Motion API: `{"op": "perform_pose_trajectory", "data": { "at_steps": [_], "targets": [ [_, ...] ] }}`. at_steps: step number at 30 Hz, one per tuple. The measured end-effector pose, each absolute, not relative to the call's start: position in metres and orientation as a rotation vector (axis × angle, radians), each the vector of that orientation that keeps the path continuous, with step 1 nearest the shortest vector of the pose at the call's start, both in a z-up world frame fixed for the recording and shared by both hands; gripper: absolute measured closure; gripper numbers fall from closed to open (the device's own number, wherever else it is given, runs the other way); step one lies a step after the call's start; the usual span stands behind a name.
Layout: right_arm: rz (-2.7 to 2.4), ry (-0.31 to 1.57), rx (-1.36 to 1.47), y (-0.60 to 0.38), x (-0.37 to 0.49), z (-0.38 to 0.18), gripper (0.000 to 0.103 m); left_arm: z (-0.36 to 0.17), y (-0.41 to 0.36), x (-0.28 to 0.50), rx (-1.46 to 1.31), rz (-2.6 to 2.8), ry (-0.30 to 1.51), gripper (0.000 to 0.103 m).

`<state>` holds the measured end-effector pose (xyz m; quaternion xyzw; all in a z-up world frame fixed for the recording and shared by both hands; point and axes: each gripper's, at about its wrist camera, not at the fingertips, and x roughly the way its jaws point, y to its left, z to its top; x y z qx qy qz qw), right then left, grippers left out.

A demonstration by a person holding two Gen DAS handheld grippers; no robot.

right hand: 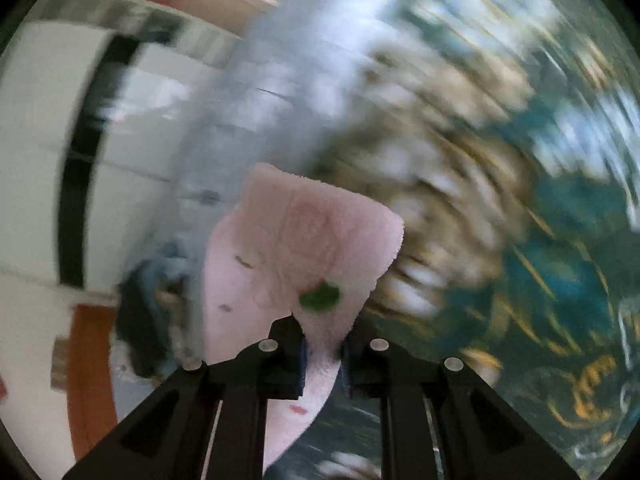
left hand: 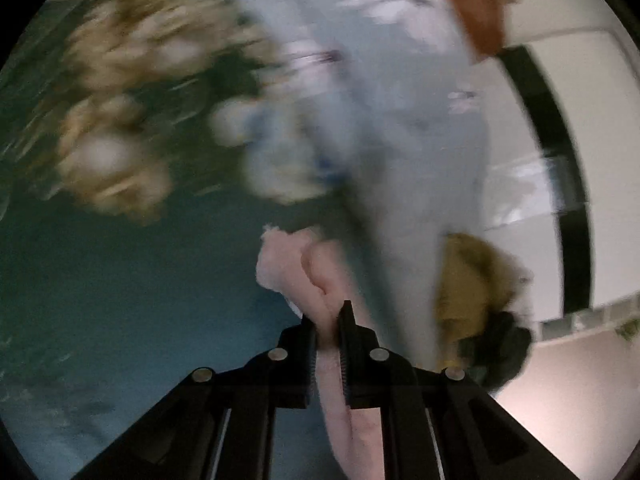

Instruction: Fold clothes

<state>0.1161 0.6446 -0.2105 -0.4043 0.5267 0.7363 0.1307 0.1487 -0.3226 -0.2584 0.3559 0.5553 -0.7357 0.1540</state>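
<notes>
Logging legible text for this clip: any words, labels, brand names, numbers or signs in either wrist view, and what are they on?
None can be read.
pink garment: a green patch and small dark and red marks, no letters made out; both the left gripper and the right gripper clamp it.
teal floral cloth: gold pattern, motion-blurred, no text.
light blue garment: pale streaks, blurred, unreadable.
</notes>
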Motion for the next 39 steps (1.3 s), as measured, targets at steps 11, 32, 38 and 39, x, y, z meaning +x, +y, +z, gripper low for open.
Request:
{"op": "perform_pose_trajectory", "data": {
  "at_steps": [11,32,38,39],
  "targets": [
    [1.992,1.453,-1.262,0.639,0.125,-0.226,0.083,-0.302,-0.338,0.191,1.063,-1.938,1.659,0.088],
    [2.407,1.283,-1.455,0.438,0.072,-0.132,0.005,-0.294,-0.338,0.151,1.239,-2.167,1.638,0.04],
    [2.444,1.266,-1.674,0.361,0.056,-0.15,0.005,-0.319,-0.344,0.167,1.155,-2.101,1.825,0.04],
    [2.452,1.256,-1.711,0.35,0.052,-0.152,0.003,-0.319,-0.343,0.169,1.146,-2.101,1.837,0.04]
  ]
}}
